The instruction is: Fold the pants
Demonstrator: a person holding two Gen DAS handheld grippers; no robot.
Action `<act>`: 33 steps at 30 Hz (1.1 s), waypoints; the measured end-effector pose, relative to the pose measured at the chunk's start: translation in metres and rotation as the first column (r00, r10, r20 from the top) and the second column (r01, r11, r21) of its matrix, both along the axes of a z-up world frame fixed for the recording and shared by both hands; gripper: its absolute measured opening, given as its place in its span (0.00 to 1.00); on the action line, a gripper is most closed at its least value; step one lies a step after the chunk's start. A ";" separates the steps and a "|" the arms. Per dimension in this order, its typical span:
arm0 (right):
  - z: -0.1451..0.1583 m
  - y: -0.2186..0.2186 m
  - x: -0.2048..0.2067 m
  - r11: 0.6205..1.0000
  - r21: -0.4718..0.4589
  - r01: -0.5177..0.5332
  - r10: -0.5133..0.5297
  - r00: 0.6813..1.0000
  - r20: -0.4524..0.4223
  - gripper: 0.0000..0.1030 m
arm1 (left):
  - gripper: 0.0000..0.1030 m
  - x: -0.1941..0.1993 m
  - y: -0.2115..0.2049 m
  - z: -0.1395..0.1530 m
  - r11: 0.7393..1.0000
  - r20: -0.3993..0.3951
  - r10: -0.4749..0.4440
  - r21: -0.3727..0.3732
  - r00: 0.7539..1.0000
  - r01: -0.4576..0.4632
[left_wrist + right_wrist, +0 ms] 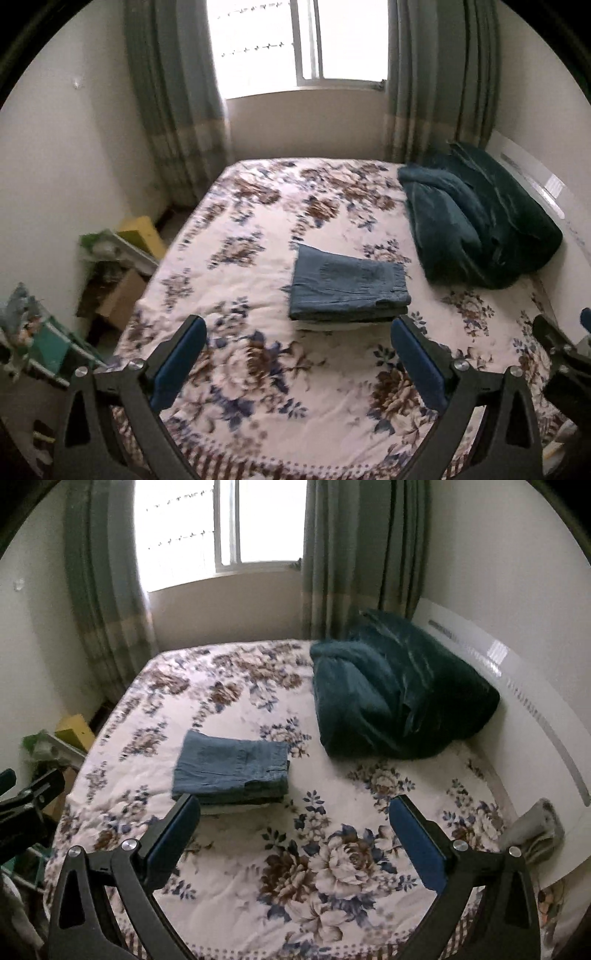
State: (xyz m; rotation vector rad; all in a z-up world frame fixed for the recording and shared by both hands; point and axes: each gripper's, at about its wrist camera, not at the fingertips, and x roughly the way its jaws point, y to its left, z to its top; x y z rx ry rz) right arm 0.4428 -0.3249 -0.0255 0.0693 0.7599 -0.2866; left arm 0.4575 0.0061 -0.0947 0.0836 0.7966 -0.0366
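Blue denim pants [349, 284]: folded into a flat, layered rectangle, lying near the middle of the bed [258, 369], free of both tools.

Left gripper [299, 354]: fingers spread wide, blue pads [177, 362] facing inward, nothing held; raised above the near part of the bed, short of the pants.

Right gripper [295, 834]: fingers likewise wide apart, nothing between them; the pants [231, 768] sit just past its left finger.

Floral bedspread [314, 867]: white ground, brown and blue flowers, covering the bed.

Dark teal blanket [399, 694]: bundled at the far right, against a white headboard [535, 701], well apart from the pants.

Window [295, 40]: behind the bed, flanked by green curtains [166, 92].

Clutter [122, 266]: boxes on the floor, left of the bed.
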 end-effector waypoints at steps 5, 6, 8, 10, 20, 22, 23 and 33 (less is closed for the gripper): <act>0.050 0.017 -0.066 0.999 -0.013 -0.045 0.046 0.998 0.047 1.00 | 0.99 -0.055 0.014 0.030 0.999 0.017 0.006 -0.047 1.000 -0.006; 0.059 0.020 -0.078 0.999 -0.015 -0.051 0.052 0.997 0.054 1.00 | 0.99 -0.066 0.017 0.036 0.999 0.024 0.008 -0.050 1.000 -0.006; 0.075 0.027 -0.102 0.998 -0.010 -0.062 0.063 0.996 0.067 1.00 | 0.99 -0.083 0.020 0.047 0.999 0.040 0.003 -0.046 0.999 -0.002; 0.091 0.034 -0.122 0.998 -0.004 -0.069 0.069 0.995 0.075 1.00 | 0.99 -0.097 0.024 0.056 0.999 0.052 -0.004 -0.048 0.999 0.006; 0.135 0.063 -0.186 0.998 -0.011 -0.061 0.061 0.995 0.079 1.00 | 0.99 -0.126 0.045 0.074 0.998 0.035 -0.031 -0.052 0.999 0.033; 0.137 0.068 -0.190 0.998 -0.015 -0.060 0.061 0.995 0.073 1.00 | 0.99 -0.128 0.048 0.070 0.998 0.016 -0.036 -0.056 0.999 0.037; 0.136 0.071 -0.191 0.998 -0.020 -0.056 0.057 0.996 0.067 1.00 | 0.99 -0.129 0.048 0.069 0.998 0.009 -0.038 -0.058 0.999 0.039; 0.121 0.083 -0.173 0.997 0.008 -0.075 0.075 0.997 0.001 1.00 | 1.00 -0.120 0.057 0.054 0.998 -0.048 -0.025 -0.055 0.999 0.023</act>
